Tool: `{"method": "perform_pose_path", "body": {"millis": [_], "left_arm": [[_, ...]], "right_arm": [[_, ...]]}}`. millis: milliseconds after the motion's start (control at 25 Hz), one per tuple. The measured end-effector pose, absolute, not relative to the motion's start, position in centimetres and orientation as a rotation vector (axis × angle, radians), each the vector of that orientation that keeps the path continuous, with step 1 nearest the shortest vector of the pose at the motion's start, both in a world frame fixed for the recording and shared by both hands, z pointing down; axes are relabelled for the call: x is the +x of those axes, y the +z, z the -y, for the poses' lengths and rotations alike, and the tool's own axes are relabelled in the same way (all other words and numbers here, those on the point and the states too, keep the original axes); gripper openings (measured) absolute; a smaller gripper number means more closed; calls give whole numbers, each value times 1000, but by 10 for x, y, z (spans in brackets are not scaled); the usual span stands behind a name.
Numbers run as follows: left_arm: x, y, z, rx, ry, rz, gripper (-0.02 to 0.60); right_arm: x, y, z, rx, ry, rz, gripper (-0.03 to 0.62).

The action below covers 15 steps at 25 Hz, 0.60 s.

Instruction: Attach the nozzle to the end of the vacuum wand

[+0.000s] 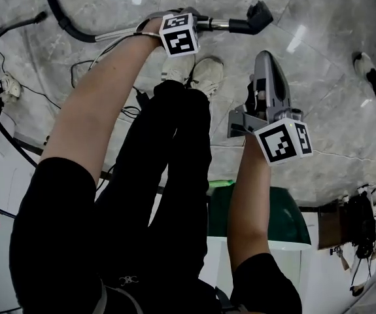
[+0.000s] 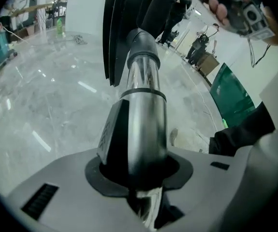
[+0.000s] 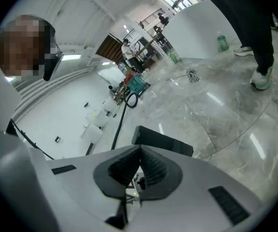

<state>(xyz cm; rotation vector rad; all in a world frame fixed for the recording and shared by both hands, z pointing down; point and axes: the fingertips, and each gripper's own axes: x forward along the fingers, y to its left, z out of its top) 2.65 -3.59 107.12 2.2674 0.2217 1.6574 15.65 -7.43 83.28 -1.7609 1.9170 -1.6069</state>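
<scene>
Bright overhead glare, fisheye-warped edges

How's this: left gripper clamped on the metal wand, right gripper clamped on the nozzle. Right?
No. The right gripper is shut on nothing, jaws together, as the right gripper view shows. The left gripper is clamped on the metal wand.

Nothing here can be read as a word or a number. The marker cube at the top (image 1: 178, 34) and the marker cube lower right (image 1: 283, 140) carry only black-and-white square patterns, with no letters on them. In the left gripper view, the black pad (image 2: 110, 134) lying against the wand (image 2: 143, 105) has some raised marks down its side, too blurred to make out.
</scene>
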Motion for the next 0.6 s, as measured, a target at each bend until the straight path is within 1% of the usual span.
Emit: {"method": "perform_pose_path", "body": {"millis": [240, 520, 560, 600], "left_arm": [[22, 1117, 25, 2236, 1780, -179, 137], [20, 1134, 29, 2257, 1894, -24, 140], [18, 1134, 32, 2244, 1905, 15, 151], [15, 1134, 34, 2220, 1914, 61, 208]], "right_arm": [[169, 836, 52, -1774, -1586, -1924, 15], [182, 845, 46, -1756, -1598, -1946, 15], [182, 846, 45, -1761, -1604, -1942, 15], [182, 847, 45, -1772, -1610, -1943, 15]]}}
